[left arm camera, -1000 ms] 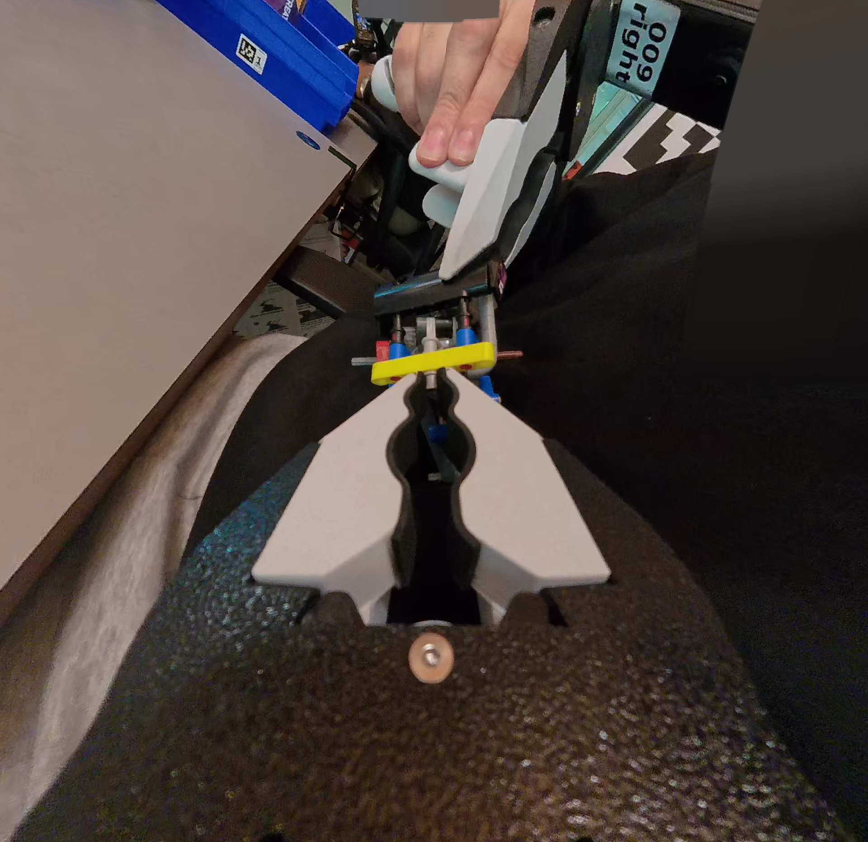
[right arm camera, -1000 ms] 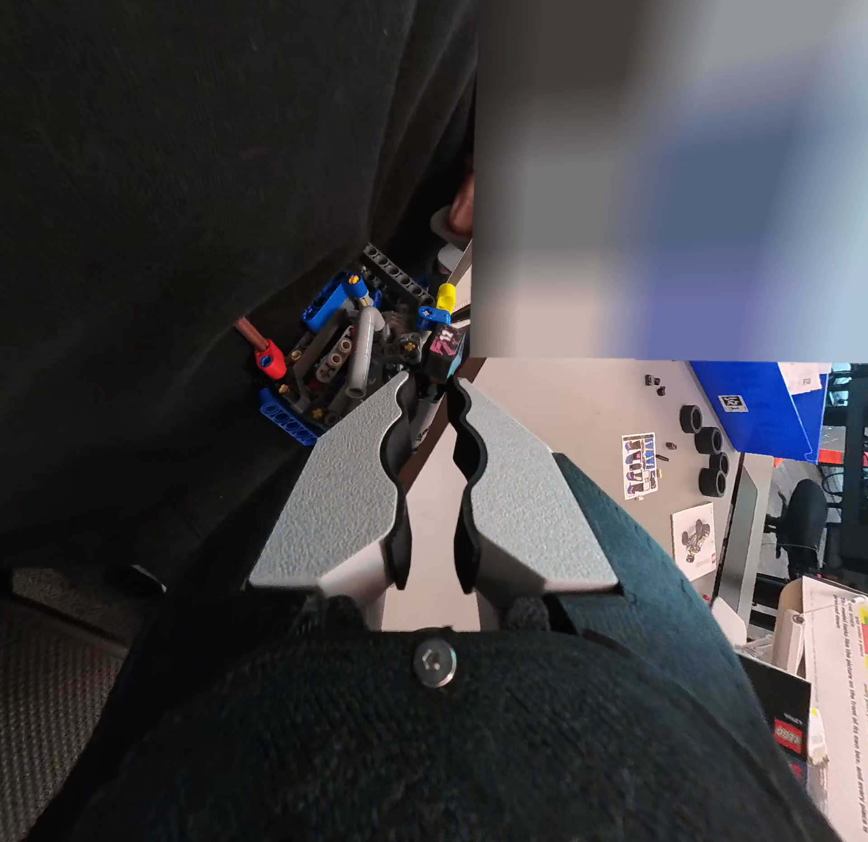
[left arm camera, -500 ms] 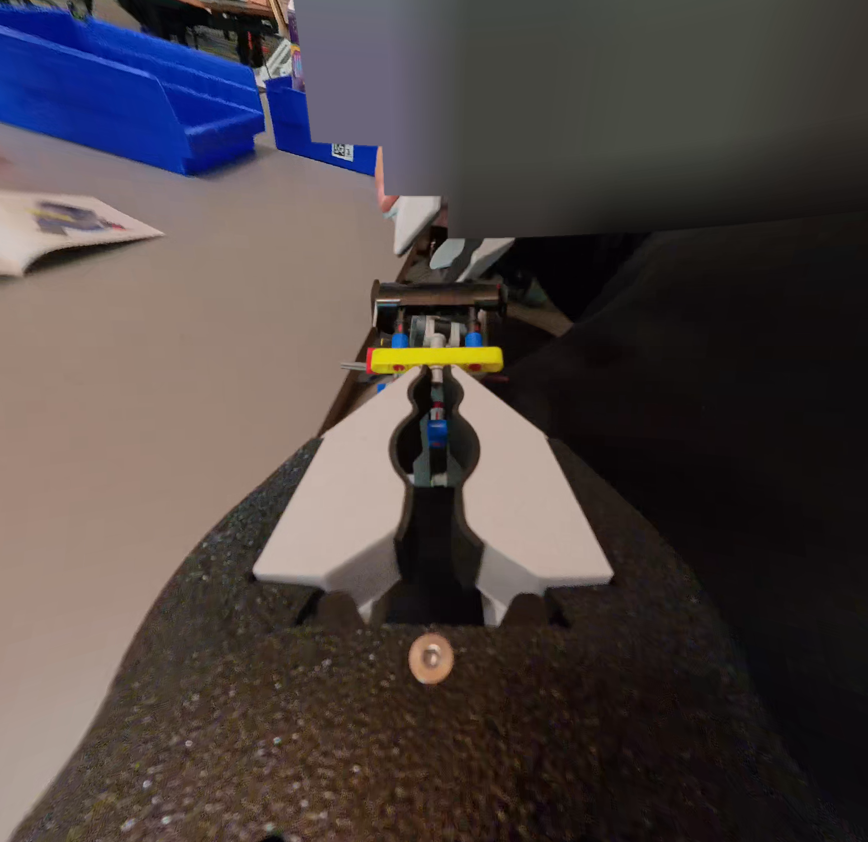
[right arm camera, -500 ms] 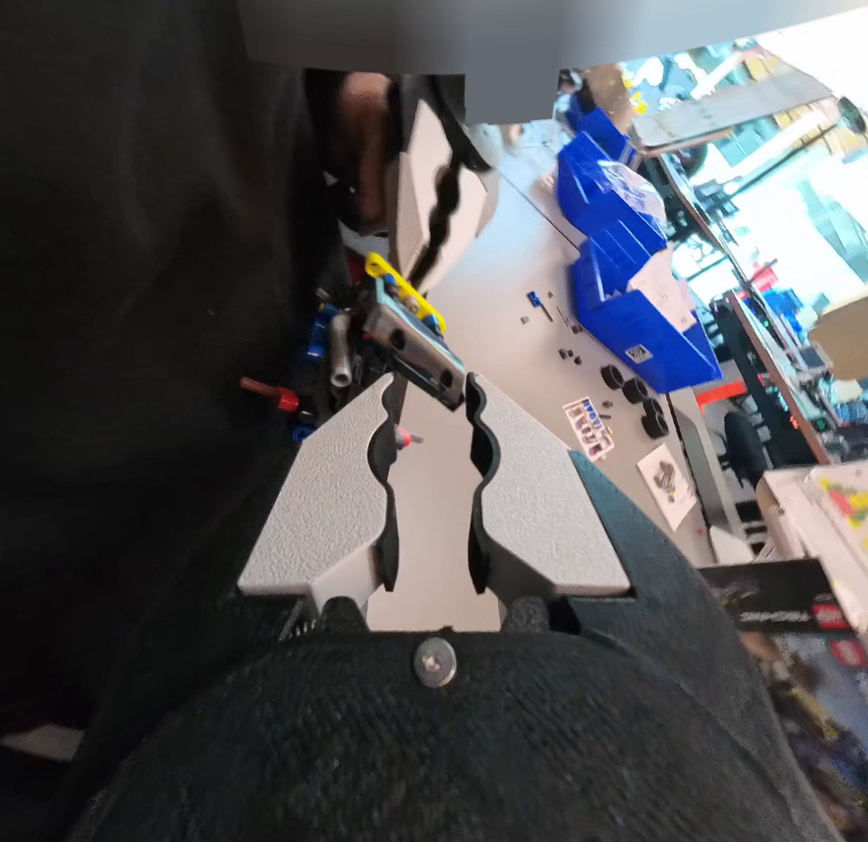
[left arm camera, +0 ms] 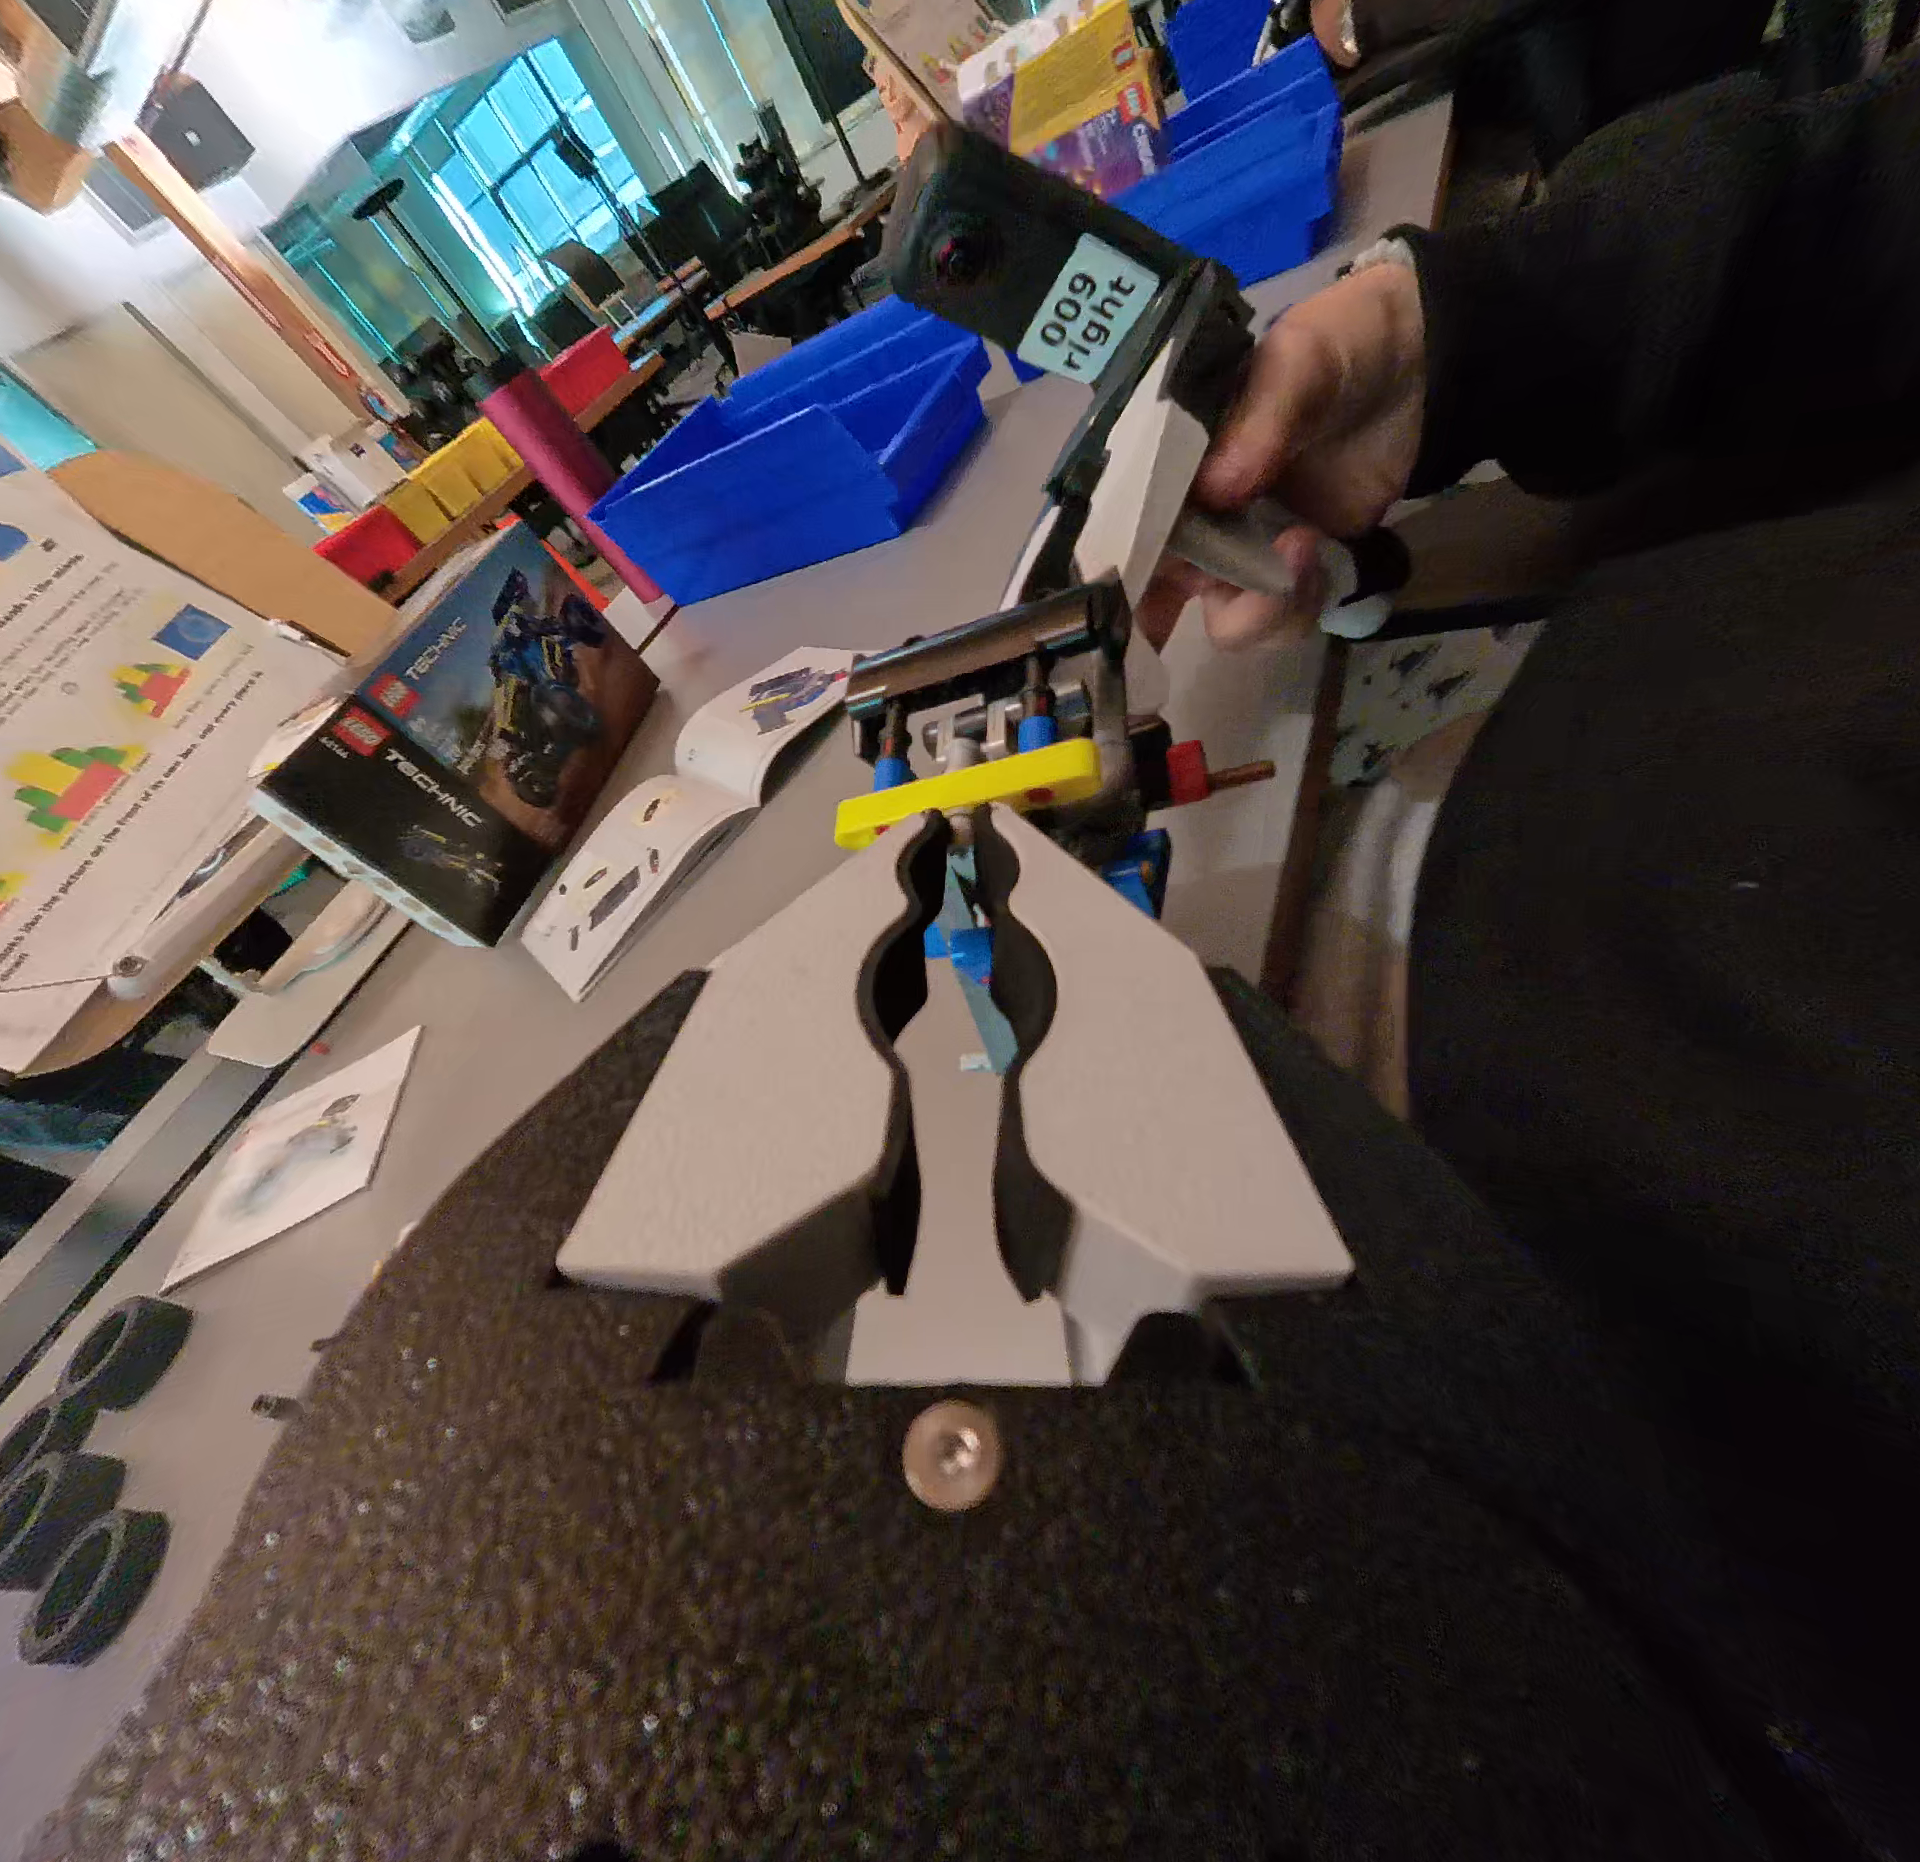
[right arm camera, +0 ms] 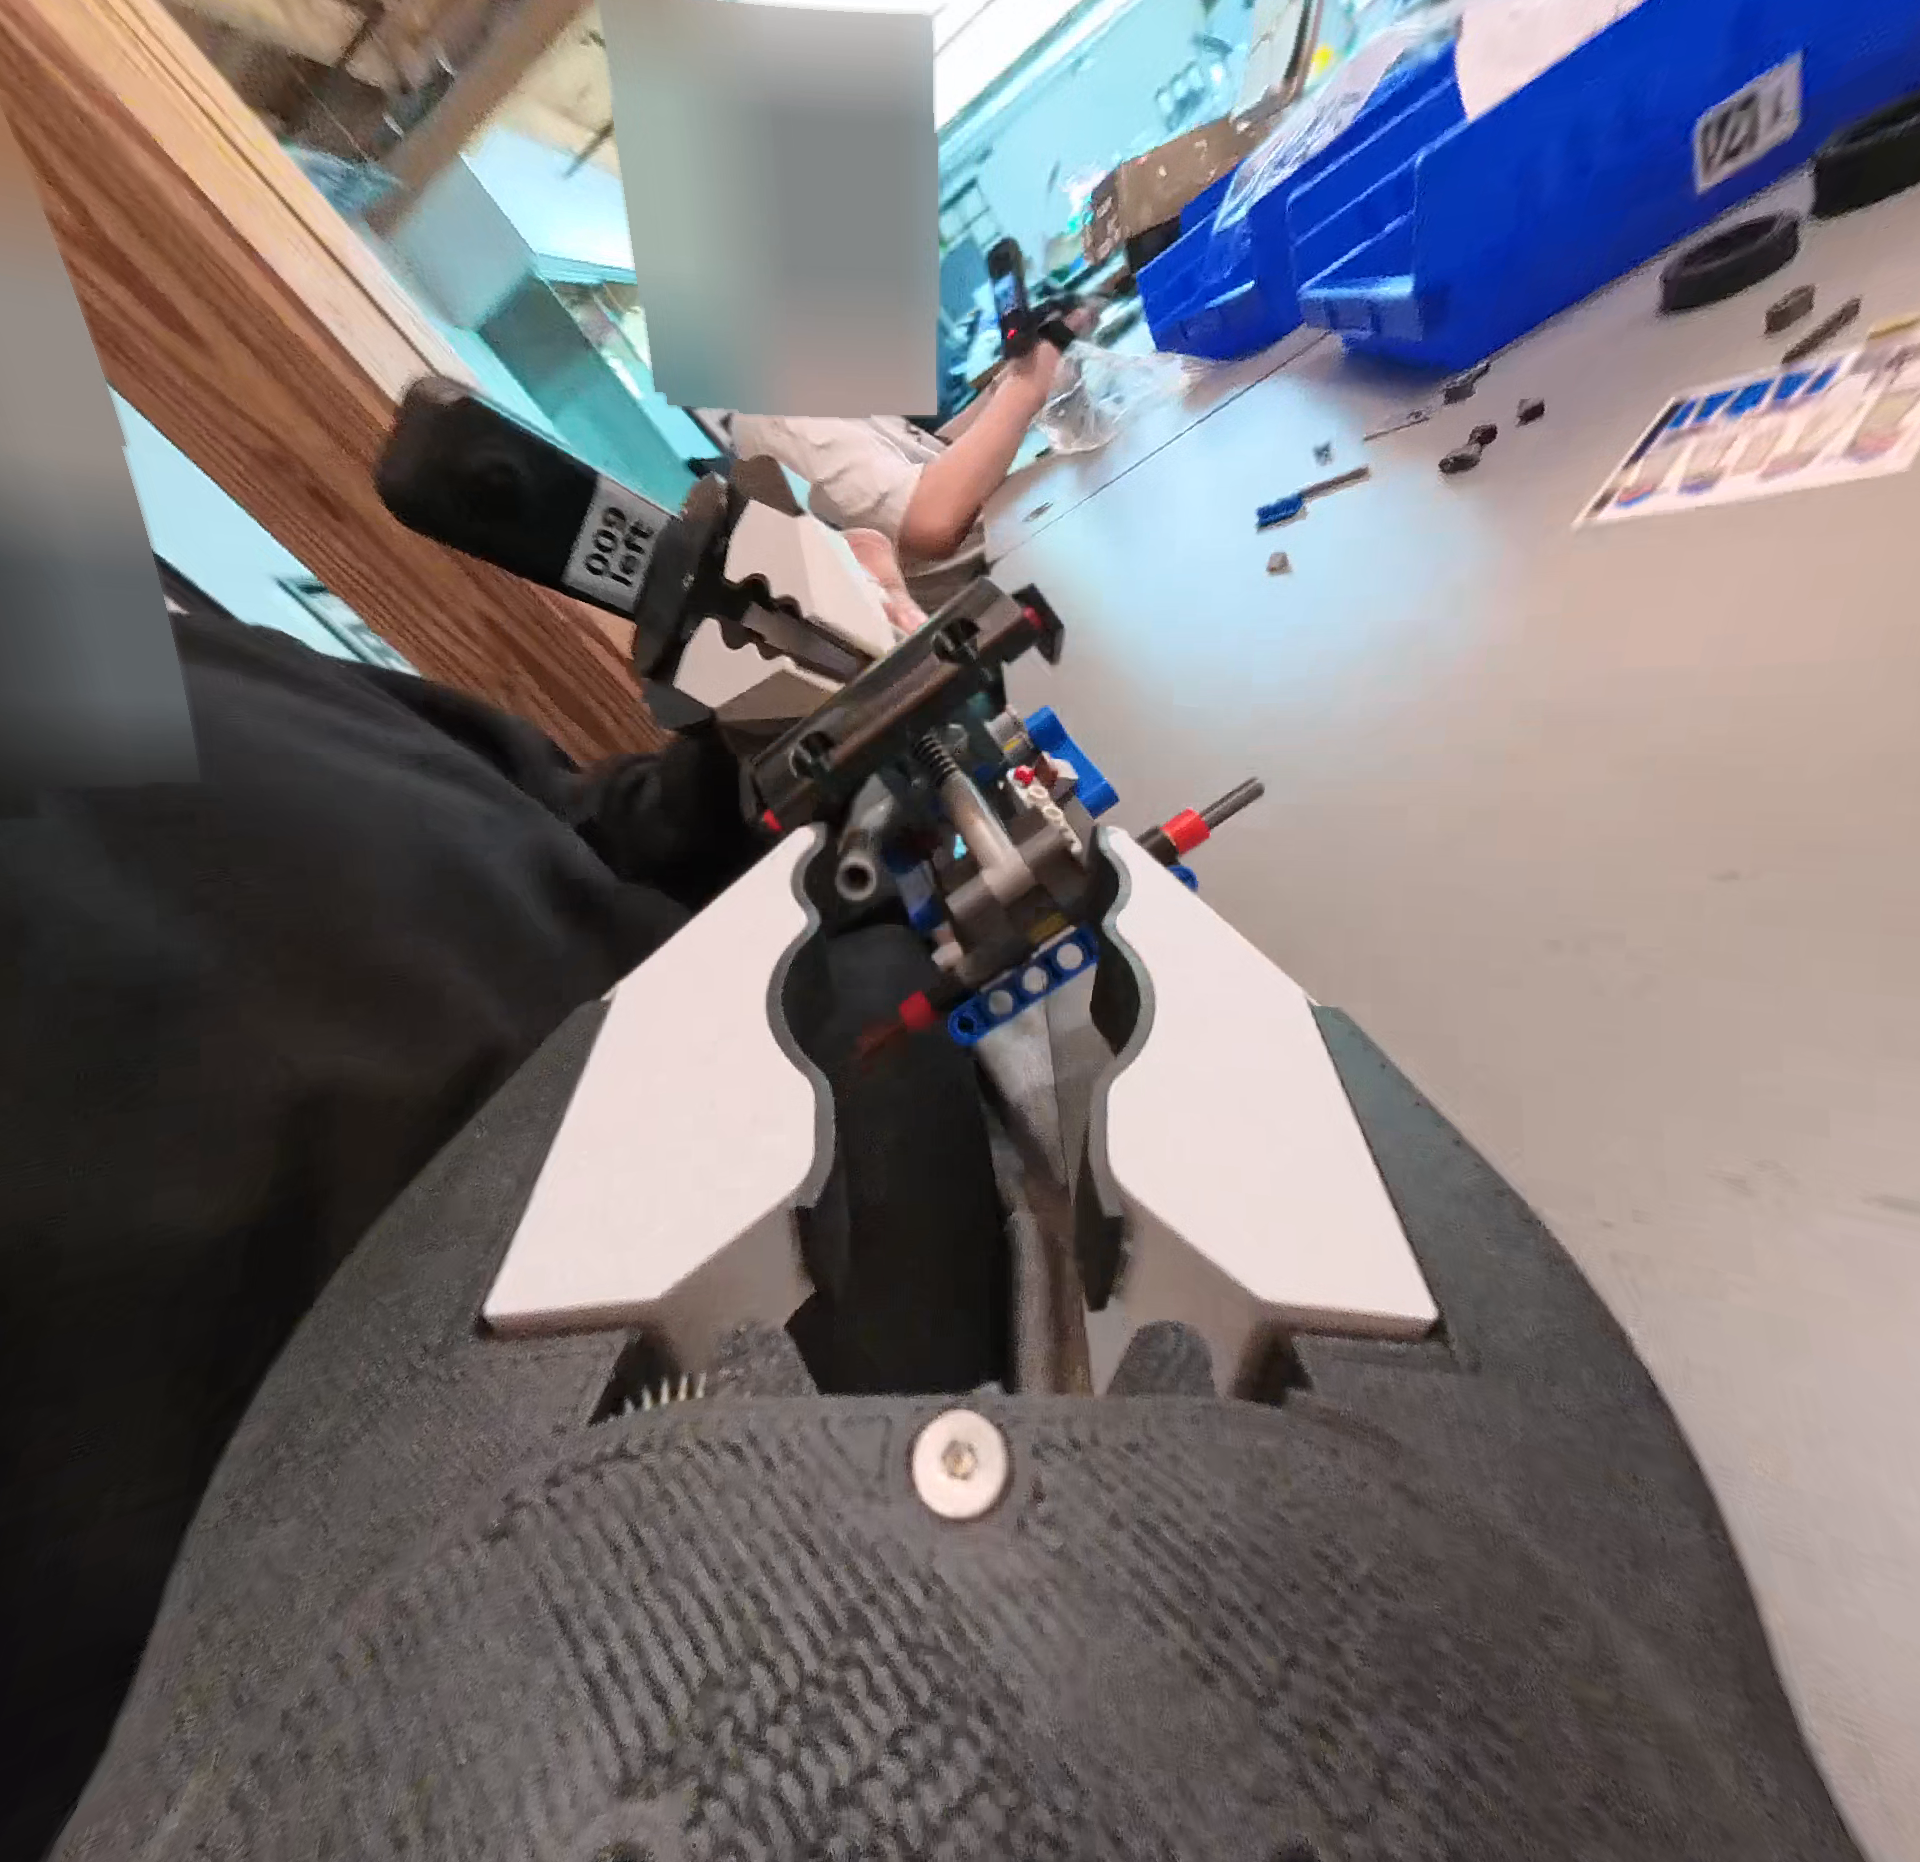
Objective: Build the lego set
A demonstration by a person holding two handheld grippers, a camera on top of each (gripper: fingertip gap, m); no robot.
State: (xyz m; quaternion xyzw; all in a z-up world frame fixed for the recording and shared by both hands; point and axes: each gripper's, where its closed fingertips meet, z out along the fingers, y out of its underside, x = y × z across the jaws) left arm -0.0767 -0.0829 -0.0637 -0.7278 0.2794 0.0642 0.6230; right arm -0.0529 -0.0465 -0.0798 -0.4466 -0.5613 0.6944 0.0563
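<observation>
Above grey table [left arm camera: 727, 607], multicoloured brick assembly [left arm camera: 987, 742]: yellow beam, blue connectors

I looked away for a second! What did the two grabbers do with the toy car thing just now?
The right gripper opened wider and moved in around the brick model, which now sits between its fingers; before, it only pointed at the model from close by. Both grippers swung up from the lap toward the table. The left gripper stayed pinched on the model by its yellow beam.
</observation>
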